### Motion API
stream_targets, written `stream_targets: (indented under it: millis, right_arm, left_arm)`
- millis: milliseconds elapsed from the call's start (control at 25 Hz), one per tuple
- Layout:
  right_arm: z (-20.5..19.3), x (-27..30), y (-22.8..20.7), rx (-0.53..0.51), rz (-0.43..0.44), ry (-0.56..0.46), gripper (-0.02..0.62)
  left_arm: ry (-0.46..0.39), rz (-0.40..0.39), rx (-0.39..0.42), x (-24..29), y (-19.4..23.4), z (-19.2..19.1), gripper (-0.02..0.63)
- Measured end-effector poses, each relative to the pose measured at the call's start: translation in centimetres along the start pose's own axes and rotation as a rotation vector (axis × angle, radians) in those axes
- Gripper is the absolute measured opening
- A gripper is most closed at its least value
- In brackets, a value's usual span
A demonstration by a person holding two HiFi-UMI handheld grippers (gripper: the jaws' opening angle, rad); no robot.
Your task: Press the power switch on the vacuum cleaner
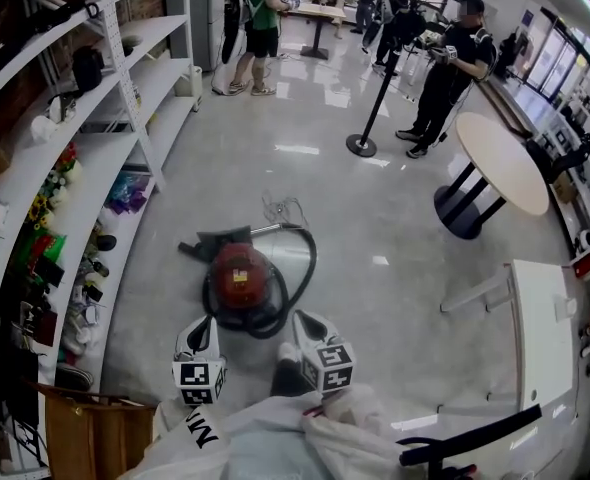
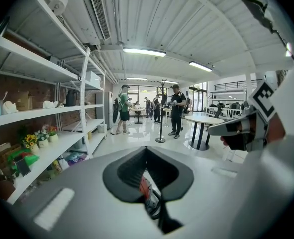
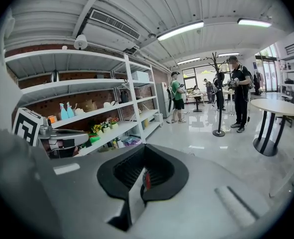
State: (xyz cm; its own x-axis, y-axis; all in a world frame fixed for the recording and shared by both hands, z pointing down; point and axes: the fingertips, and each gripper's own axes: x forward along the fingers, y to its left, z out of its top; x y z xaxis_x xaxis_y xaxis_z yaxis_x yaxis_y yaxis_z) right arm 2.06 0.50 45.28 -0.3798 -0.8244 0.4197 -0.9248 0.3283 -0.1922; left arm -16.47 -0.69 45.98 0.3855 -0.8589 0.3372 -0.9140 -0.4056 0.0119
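Note:
A red canister vacuum cleaner (image 1: 240, 276) lies on the grey floor, with its black hose (image 1: 300, 268) looped round it and a dark nozzle (image 1: 213, 242) at its far left. My left gripper (image 1: 204, 325) hovers just short of the vacuum's near left side, jaws together. My right gripper (image 1: 304, 319) hangs by the hose loop at the near right, also shut and empty. In the left gripper view a sliver of the red vacuum (image 2: 145, 190) shows through the slit between the jaws of the left gripper (image 2: 146, 155). The right gripper (image 3: 143, 152) shows only a red strip (image 3: 146, 179). No switch can be made out.
White shelving (image 1: 100, 193) full of small goods runs along the left. A round table (image 1: 502, 164) and a stanchion post (image 1: 364, 140) stand beyond the vacuum, with several people further back. A white counter (image 1: 541, 320) is at the right, a cardboard box (image 1: 90, 434) at the near left.

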Motion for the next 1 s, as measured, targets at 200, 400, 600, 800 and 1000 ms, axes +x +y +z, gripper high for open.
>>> stream_targets:
  millis: [200,400,600,800,1000]
  right_arm:
    - [1.0,1.4,-2.4,0.016,-0.013,-0.003,0.000]
    - [1.7,2.4,-4.5,0.033,-0.015,0.011,0.000]
    - [2.3,4.0,-6.0,0.038,-0.006,0.018,0.000]
    - [3.0,5.3,-6.6,0.037,0.039,0.033,0.000]
    - [3.3,6.8,-7.1,0.031,0.083,0.049,0.000]
  left_arm:
    - [0.010,-0.027,0.020,3.2,-0.8,1.1,0.000]
    - [0.024,-0.042,0.034,5.5,-1.7,2.1,0.000]
    - [0.040,-0.026,0.036,7.2,-1.5,2.7,0.000]
    - [0.055,0.009,0.031,8.1,-1.3,3.1,0.000]
    - [0.067,0.051,0.021,8.8,-0.9,3.1,0.000]
